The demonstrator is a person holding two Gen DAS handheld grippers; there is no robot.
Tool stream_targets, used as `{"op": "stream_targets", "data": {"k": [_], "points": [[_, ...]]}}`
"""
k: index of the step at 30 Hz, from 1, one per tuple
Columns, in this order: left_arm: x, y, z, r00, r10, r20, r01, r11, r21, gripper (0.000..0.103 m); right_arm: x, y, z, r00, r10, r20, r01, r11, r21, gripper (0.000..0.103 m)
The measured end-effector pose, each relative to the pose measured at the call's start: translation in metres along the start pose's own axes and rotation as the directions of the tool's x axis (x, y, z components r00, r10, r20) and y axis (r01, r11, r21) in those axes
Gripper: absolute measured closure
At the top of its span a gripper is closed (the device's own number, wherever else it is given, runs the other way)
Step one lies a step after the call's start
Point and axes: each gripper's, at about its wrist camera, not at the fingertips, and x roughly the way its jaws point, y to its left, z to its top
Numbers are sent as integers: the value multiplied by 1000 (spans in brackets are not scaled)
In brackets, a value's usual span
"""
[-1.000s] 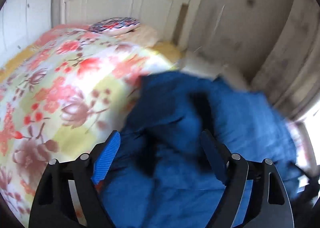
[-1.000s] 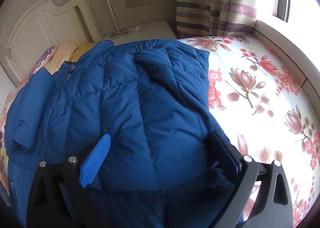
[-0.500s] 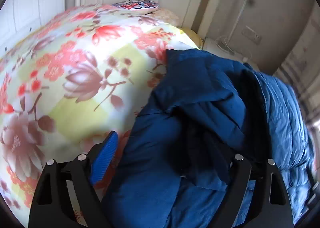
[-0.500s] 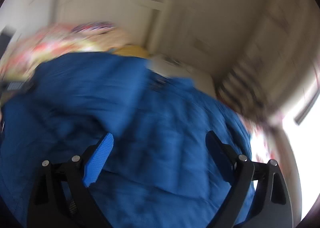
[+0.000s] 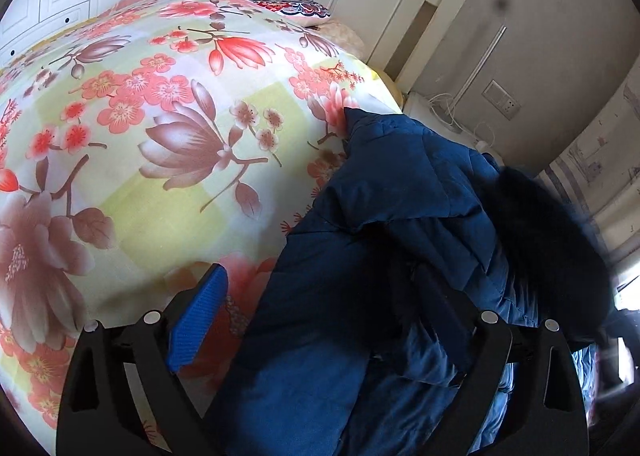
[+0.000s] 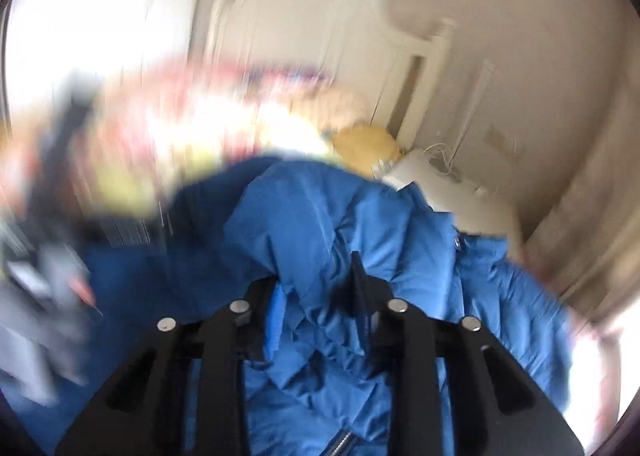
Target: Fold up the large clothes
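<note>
Blue quilted jacket lies bunched on the floral bedspread, toward the bedspread's edge nearest the white nightstand. Left gripper has just been widening, jaws spread over the jacket without pinching it. Right gripper has just narrowed, jaws clamping a jacket fold.

No legible text, label, brand, number or sign anywhere in either view
</note>
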Motion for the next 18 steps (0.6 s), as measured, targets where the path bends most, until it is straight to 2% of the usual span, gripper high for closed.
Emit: {"op": "stream_targets", "data": {"k": [2, 3, 4, 6, 7, 8, 9, 10, 12, 18], "points": [[0, 0, 0, 1000, -2, -1, 2, 1000, 0, 12, -30, -50, -5, 995, 36, 96, -57, 972, 227, 77], [-1, 0, 0, 1000, -3, 0, 3, 1000, 0, 12, -39, -76, -12, 991, 35, 132, -79, 936, 343, 78], [-1, 0, 0, 1000, -6, 0, 6, 1000, -2, 12, -48, -114, -29, 986, 28, 165, -110, 854, 509, 78], [-1, 1, 0, 1000, -11, 0, 11, 1000, -5, 11, -51, -160, -62, 986, 21, 162, -128, 719, 683, 76], [-1, 1, -1, 1000, -11, 0, 11, 1000, -5, 11, -50, -181, -82, 992, 6, 127, -99, 666, 740, 73], [-1, 1, -1, 1000, -11, 0, 11, 1000, -4, 11, -48, -189, -93, 996, -10, 87, -59, 651, 757, 71], [-1, 1, -1, 1000, -10, -1, 10, 1000, -3, 11, -44, -197, -103, 999, -5, 46, -32, 639, 769, 57], [-1, 1, -1, 1000, -10, 0, 10, 1000, -4, 11, -35, -204, -118, 999, 39, 13, -34, 611, 791, 48], [-1, 1, -1, 1000, -11, 1, 11, 1000, -5, 11, -24, -210, -136, 997, 79, 16, -59, 568, 821, 49], [-2, 3, -1, 1000, -26, 8, 26, 999, -18, 11, -22, -204, -139, 997, 73, 36, -71, 548, 834, 50]]}}
